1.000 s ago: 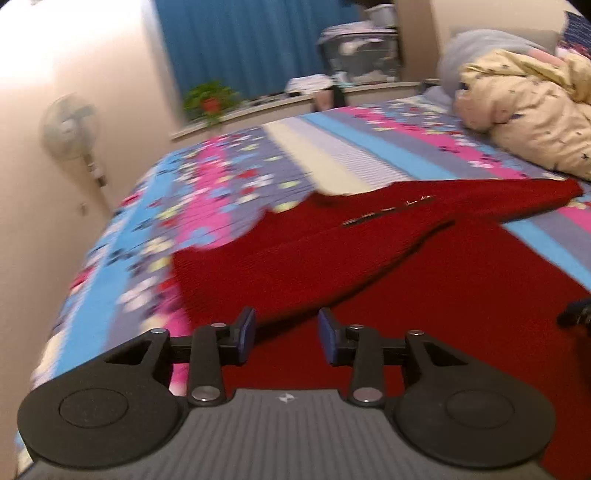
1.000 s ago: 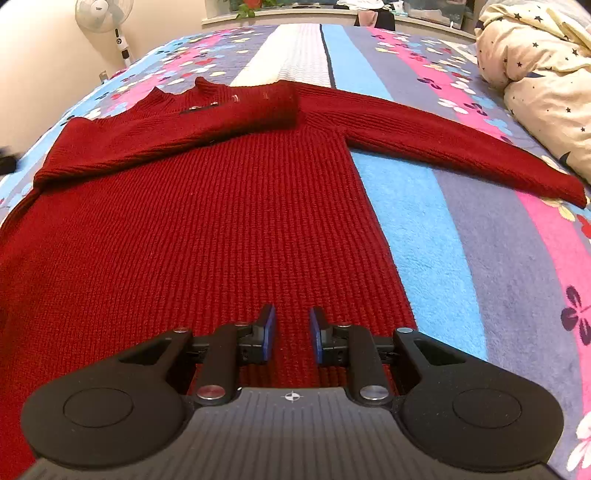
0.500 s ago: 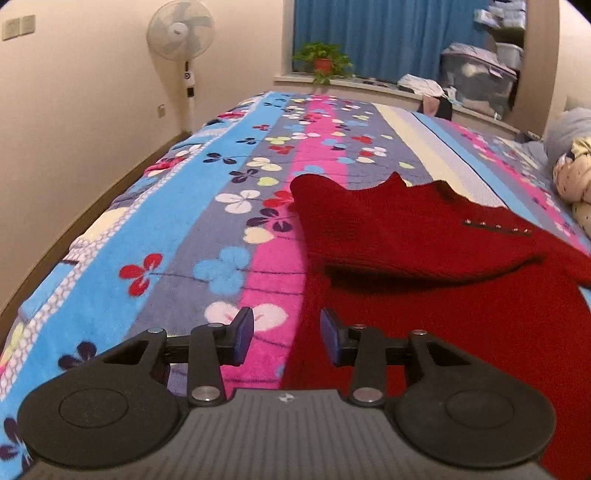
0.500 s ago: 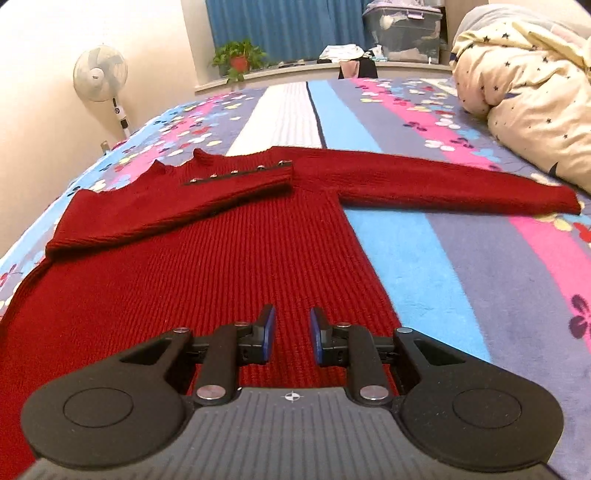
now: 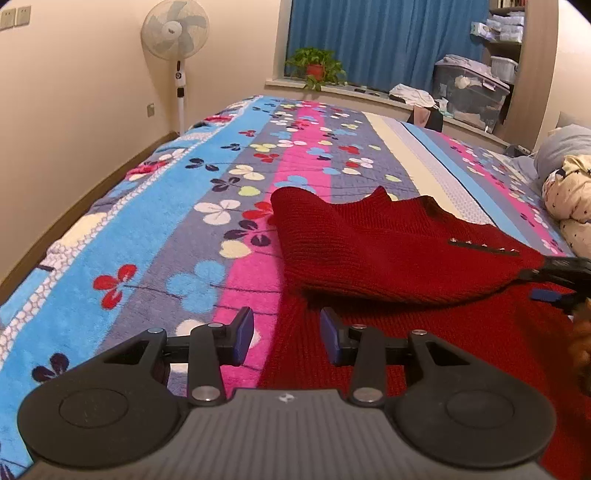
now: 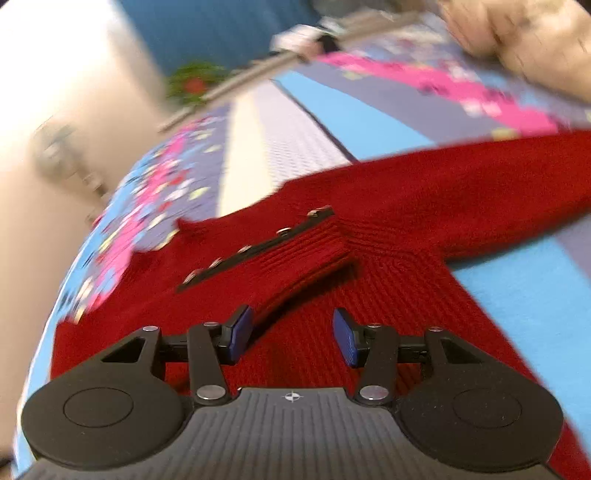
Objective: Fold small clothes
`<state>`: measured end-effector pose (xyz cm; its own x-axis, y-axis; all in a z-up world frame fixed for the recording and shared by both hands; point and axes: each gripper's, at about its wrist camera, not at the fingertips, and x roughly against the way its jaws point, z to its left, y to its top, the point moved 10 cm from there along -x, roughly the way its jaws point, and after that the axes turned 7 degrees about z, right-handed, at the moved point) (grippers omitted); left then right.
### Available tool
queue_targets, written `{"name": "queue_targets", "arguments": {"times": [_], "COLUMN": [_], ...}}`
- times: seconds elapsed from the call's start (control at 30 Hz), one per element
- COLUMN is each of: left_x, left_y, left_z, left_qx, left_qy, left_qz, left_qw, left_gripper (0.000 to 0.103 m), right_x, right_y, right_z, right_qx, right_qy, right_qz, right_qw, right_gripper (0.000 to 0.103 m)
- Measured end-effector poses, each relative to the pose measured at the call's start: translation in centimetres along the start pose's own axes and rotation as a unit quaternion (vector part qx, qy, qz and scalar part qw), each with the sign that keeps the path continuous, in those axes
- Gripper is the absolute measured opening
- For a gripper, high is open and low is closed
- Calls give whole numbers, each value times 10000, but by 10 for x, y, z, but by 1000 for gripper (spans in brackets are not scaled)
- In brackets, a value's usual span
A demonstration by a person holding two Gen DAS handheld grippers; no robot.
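Observation:
A red knit sweater (image 5: 388,251) lies flat on the flowered bedspread (image 5: 166,221), one sleeve folded across its chest. My left gripper (image 5: 287,338) hovers open over the sweater's left edge, with nothing between its pads. In the blurred, tilted right wrist view, the folded sleeve's cuff (image 6: 314,254), with its row of metal studs, lies just ahead of my right gripper (image 6: 291,334). Its jaws are opening and hold nothing. The other sleeve (image 6: 480,192) stretches out to the right. The right gripper (image 5: 550,282) also shows at the right edge of the left wrist view, beside the folded cuff.
A standing fan (image 5: 175,35) is by the left wall. A potted plant (image 5: 316,68) and storage boxes (image 5: 469,92) sit on the window ledge behind the bed. A cream star-print quilt (image 5: 572,199) is bunched at the right.
The left view rolled level and shifted to the sweater's left edge. My right gripper moved forward to the folded cuff, rolled, and its jaws widened.

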<state>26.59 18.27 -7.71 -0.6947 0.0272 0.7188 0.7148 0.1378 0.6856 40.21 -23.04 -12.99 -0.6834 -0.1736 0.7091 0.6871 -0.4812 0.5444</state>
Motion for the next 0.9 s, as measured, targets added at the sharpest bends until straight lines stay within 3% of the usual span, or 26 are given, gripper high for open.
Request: {"name": "queue_targets", "arguments": {"times": [0.07, 0.1, 0.13, 0.2, 0.27, 0.33, 0.4, 0.5, 0.6, 0.67, 0.73, 0.8, 0.87, 0.9], "left_x": [-3, -6, -8, -12, -13, -13, -15, -17, -17, -17, -19, -21, -22, -22], "left_y": [0, -1, -1, -1, 1, 3, 3, 2, 5, 9, 9, 7, 7, 8], "left_z": [1, 2, 2, 1, 0, -3, -5, -7, -7, -9, -11, -11, -10, -9], "left_qx": [13, 30, 48, 93, 146, 158, 134, 143, 207, 251, 221, 166, 134, 147], "left_qy": [12, 16, 1, -35, -104, -161, -180, -207, -246, -301, -286, -274, -230, -222], "left_qz": [41, 62, 83, 126, 136, 121, 135, 170, 176, 136, 146, 179, 167, 158], "left_qw": [10000, 10000, 10000, 9999, 9997, 9997, 9997, 9995, 9993, 9991, 9992, 9993, 9995, 9995], "left_gripper": [45, 45, 45, 45, 45, 45, 45, 45, 45, 45, 45, 45, 45, 45], "right_x": [-9, -12, -10, 4, 14, 2, -5, 14, 30, 20, -15, -4, 14, 24], "right_y": [6, 9, 15, 27, 31, 24, 18, 19, 20, 17, 2, 7, 15, 20], "right_z": [3, 7, 12, 20, 24, 9, -4, -2, 6, 6, -10, -23, -35, -44], "right_qx": [-52, 12, 104, 201, 309, 314, 148, 396, 616, 814, 861, 754, 696, 640], "right_qy": [-129, -168, -179, -61, -221, -767, -1005, -1502, -1487, -1335, -1487, -1484, -1597, -1431], "right_qz": [-62, -69, -160, -625, -947, -693, -487, -956, -1411, -1230, -138, -362, -580, -641], "right_qw": [9999, 9998, 9997, 9978, 9948, 9941, 9936, 9832, 9768, 9800, 9850, 9854, 9830, 9856], "right_gripper": [47, 14, 5, 5, 5, 5, 7, 11, 11, 11, 11, 10, 17, 17]}}
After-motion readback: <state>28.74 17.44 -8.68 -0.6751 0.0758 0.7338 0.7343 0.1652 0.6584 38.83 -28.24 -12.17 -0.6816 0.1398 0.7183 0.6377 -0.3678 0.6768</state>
